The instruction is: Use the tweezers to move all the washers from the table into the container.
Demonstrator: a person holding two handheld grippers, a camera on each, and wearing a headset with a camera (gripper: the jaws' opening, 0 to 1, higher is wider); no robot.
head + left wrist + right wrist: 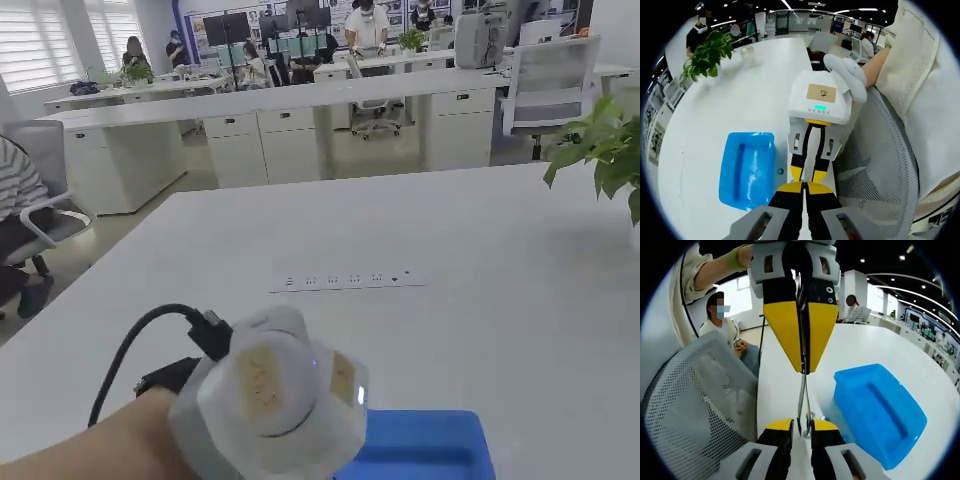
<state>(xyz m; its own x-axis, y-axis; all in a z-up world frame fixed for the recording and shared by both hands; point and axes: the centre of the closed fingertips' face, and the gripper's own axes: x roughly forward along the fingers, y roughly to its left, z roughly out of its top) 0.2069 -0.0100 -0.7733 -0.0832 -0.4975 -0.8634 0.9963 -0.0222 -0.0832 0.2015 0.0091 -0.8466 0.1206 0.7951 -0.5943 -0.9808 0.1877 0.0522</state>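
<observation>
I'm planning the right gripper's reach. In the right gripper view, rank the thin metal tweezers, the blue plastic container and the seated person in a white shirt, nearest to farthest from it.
1. thin metal tweezers, tips between the right gripper's jaws.
2. blue plastic container, on the table to the right.
3. seated person in a white shirt, upper left, beyond the mesh chair.

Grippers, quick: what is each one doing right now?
Left gripper: tongs shut on the tweezers.
Right gripper: tongs close around the tweezers' far end; whether they grip it cannot be told.
</observation>
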